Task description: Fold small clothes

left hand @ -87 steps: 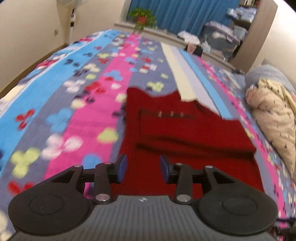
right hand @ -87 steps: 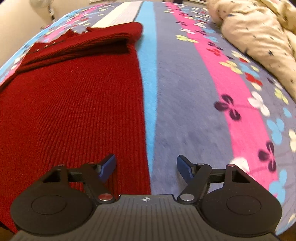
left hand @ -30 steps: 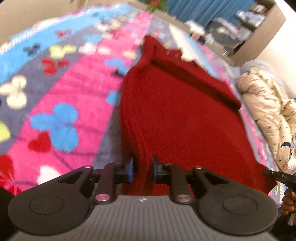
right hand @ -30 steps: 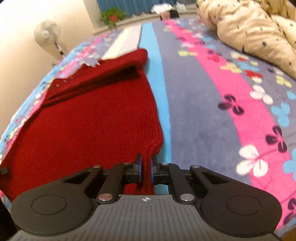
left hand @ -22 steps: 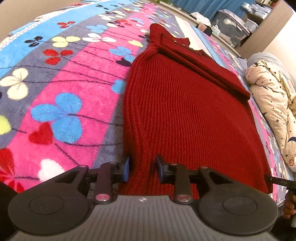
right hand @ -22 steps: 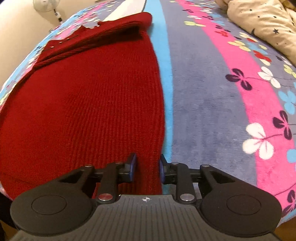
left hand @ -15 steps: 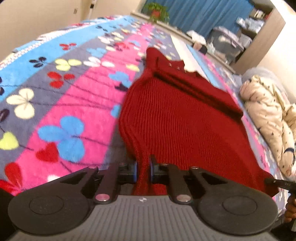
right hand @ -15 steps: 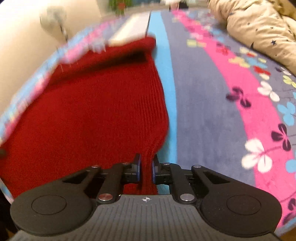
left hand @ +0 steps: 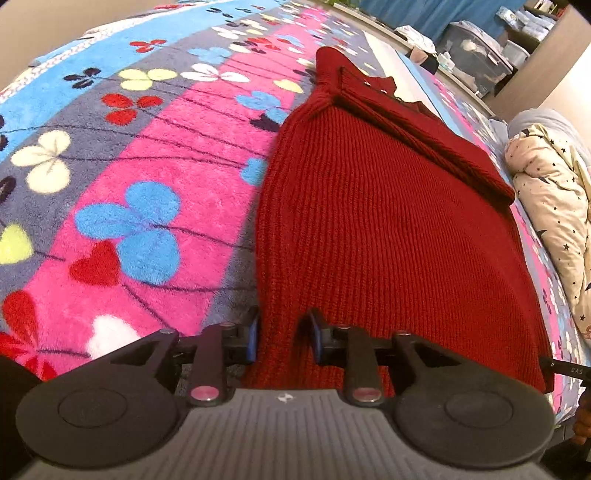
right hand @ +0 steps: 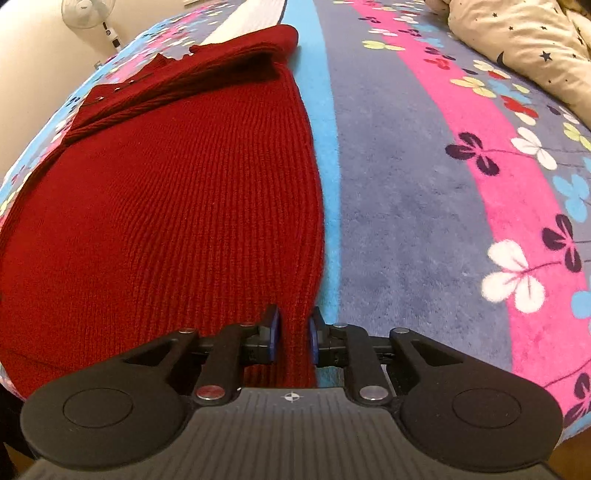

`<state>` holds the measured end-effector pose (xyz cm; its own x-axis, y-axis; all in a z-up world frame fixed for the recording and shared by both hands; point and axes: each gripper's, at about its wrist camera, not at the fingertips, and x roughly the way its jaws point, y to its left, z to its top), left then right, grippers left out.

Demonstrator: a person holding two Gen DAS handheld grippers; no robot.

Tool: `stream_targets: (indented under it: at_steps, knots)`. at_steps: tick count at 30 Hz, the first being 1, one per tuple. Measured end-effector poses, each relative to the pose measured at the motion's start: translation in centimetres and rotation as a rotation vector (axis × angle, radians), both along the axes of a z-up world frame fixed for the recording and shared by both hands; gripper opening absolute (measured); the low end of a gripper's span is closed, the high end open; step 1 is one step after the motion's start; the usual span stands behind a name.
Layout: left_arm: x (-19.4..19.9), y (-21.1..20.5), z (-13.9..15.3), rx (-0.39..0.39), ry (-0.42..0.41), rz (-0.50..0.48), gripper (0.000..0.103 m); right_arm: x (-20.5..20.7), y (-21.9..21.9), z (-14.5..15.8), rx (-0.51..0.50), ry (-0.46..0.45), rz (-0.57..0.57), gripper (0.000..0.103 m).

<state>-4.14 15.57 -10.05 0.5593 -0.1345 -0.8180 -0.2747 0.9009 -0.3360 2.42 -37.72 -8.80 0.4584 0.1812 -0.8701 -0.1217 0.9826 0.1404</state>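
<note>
A dark red knitted sweater (left hand: 376, 221) lies flat on a flowered bedspread (left hand: 147, 155), its sleeves folded across the far end. My left gripper (left hand: 282, 338) sits at the sweater's near left hem corner, jaws parted a little with the knit between them. In the right wrist view the same sweater (right hand: 177, 206) fills the left half. My right gripper (right hand: 293, 338) sits at the near right hem corner, jaws slightly apart around a ridge of the knit.
A cream star-print duvet (left hand: 554, 206) is bunched along the bed's right side, also in the right wrist view (right hand: 517, 40). Storage boxes (left hand: 472, 51) and a blue curtain stand beyond the bed. A fan (right hand: 88, 14) stands by the wall.
Both grippers were pinched tight on the hem corners half a second ago. Now both jaws have parted a little and the hem lies lower on the bed.
</note>
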Motion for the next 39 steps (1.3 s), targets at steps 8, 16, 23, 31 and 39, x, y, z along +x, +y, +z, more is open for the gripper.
stream_targets:
  at_steps: [8,16,23,31,39]
  knots:
    - [-0.7,0.1,1.2,-0.015,-0.074,-0.003,0.014,0.1,-1.2,1.5,0.053,-0.087,-0.037,0.012]
    - [-0.1,-0.6,0.0,0.001,0.007,-0.04,0.029,0.3,-0.1,0.2,0.007,-0.007,0.005,0.019]
    - [-0.7,-0.2,0.9,-0.004,-0.066,-0.02,0.013,0.1,0.0,0.3,0.002,-0.026,0.012,0.013]
    - [-0.1,0.4,-0.1,-0.052,0.009,0.003,0.019,0.4,-1.1,0.7,0.031,-0.049,-0.044,0.013]
    - [-0.2,-0.1,0.2,-0.019,-0.015,-0.012,0.014,0.0,-0.2,0.3,-0.016,-0.046,0.0,0.012]
